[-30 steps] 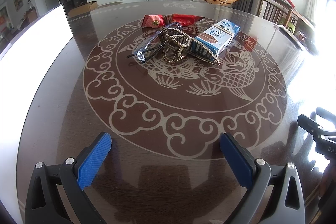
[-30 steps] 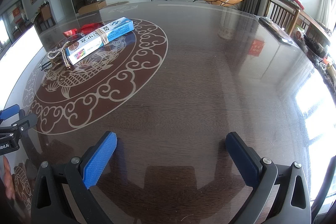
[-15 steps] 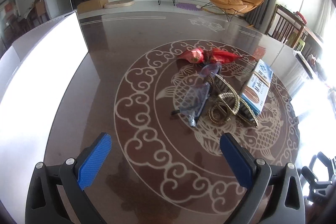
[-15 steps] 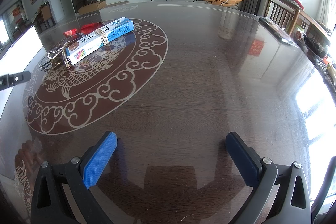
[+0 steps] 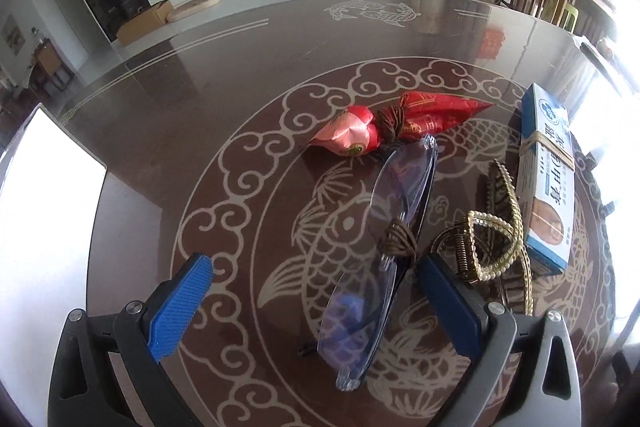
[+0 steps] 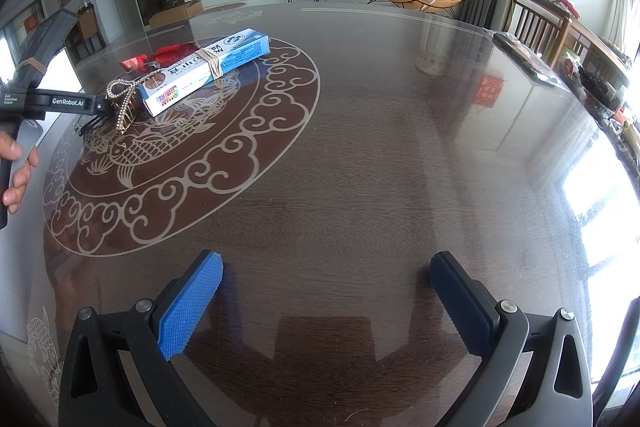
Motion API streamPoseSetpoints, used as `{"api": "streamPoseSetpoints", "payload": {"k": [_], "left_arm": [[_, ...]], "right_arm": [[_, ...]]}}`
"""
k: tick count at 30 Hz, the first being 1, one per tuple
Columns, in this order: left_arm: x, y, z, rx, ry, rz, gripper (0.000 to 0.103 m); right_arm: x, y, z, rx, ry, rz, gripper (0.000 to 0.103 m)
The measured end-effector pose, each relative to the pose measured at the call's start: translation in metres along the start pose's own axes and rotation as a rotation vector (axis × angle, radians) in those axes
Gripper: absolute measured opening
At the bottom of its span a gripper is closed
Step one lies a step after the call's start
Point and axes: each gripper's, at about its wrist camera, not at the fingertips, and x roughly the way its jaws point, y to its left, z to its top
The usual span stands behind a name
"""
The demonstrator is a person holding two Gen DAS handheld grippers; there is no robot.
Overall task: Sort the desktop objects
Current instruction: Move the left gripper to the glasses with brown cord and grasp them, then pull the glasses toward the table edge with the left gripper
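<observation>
In the left wrist view my left gripper (image 5: 314,265) is open, its jaws either side of clear glasses (image 5: 384,239) lying on the table. Beyond lies a red foil packet (image 5: 404,123). A gold pearl hair clip (image 5: 492,239) sits right of the right finger, next to a blue-white box (image 5: 548,179) bound with a rubber band. In the right wrist view my right gripper (image 6: 326,297) is open and empty over bare table; the box (image 6: 208,67), hair clip (image 6: 122,99) and left gripper body (image 6: 48,103) show far left.
The round dark table (image 6: 400,147) has an inlaid fish medallion under the objects. A white board (image 5: 44,211) lies at the table's left edge. Chairs and clutter stand beyond the right edge (image 6: 580,59).
My left gripper has moved forward and lower onto the pile, so the glasses now lie between its open jaws. The right gripper has not moved.
</observation>
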Motion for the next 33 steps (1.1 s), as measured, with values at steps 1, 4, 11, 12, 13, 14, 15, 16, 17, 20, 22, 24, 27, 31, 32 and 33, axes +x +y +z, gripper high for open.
{"api": "streamPoseSetpoints", "payload": {"k": [1, 4, 11, 12, 13, 14, 15, 16, 17, 20, 22, 24, 27, 31, 32, 33], "left_arm": [[0.002, -0.004, 0.004, 0.005, -0.004, -0.011, 0.103], [0.000, -0.015, 0.007, 0.022, -0.032, -0.021, 0.099], [-0.020, -0.018, -0.020, 0.031, -0.079, -0.016, 0.024], [-0.024, -0.015, -0.028, 0.022, -0.081, -0.010, 0.024], [-0.029, -0.011, -0.038, 0.006, -0.081, -0.006, 0.024], [-0.033, -0.006, -0.048, -0.014, -0.079, -0.002, 0.024], [-0.038, 0.000, -0.060, -0.037, -0.079, 0.002, 0.024], [-0.043, 0.006, -0.073, -0.058, -0.078, 0.006, 0.024], [-0.049, 0.012, -0.085, -0.080, -0.078, 0.006, 0.024], [-0.065, 0.030, -0.120, -0.141, -0.085, -0.009, 0.024], [-0.071, 0.039, -0.137, -0.167, -0.096, -0.014, 0.024], [-0.074, 0.045, -0.150, -0.189, -0.112, -0.046, 0.027], [-0.071, 0.045, -0.154, -0.185, -0.119, -0.053, 0.079], [-0.066, 0.045, -0.155, -0.203, -0.128, -0.022, 0.097], [-0.067, 0.045, -0.155, -0.201, -0.127, -0.018, 0.097], [-0.067, 0.045, -0.155, -0.200, -0.125, -0.017, 0.100]], "right_arm": [[0.000, 0.000, 0.000, 0.000, 0.000, 0.000, 0.103], [0.000, 0.000, 0.000, 0.000, 0.000, 0.000, 0.103], [0.000, 0.000, 0.000, 0.000, 0.000, 0.000, 0.103], [0.000, 0.000, 0.000, 0.000, 0.000, 0.000, 0.103], [0.000, 0.000, 0.000, 0.000, 0.000, 0.000, 0.103], [0.000, 0.000, 0.000, 0.000, 0.000, 0.000, 0.103], [0.000, 0.000, 0.000, 0.000, 0.000, 0.000, 0.103], [0.000, 0.000, 0.000, 0.000, 0.000, 0.000, 0.103], [0.000, 0.000, 0.000, 0.000, 0.000, 0.000, 0.103], [0.000, 0.000, 0.000, 0.000, 0.000, 0.000, 0.103], [0.000, 0.000, 0.000, 0.000, 0.000, 0.000, 0.103], [0.000, 0.000, 0.000, 0.000, 0.000, 0.000, 0.103], [0.000, 0.000, 0.000, 0.000, 0.000, 0.000, 0.103], [0.000, 0.000, 0.000, 0.000, 0.000, 0.000, 0.103], [0.000, 0.000, 0.000, 0.000, 0.000, 0.000, 0.103], [0.000, 0.000, 0.000, 0.000, 0.000, 0.000, 0.103]]}}
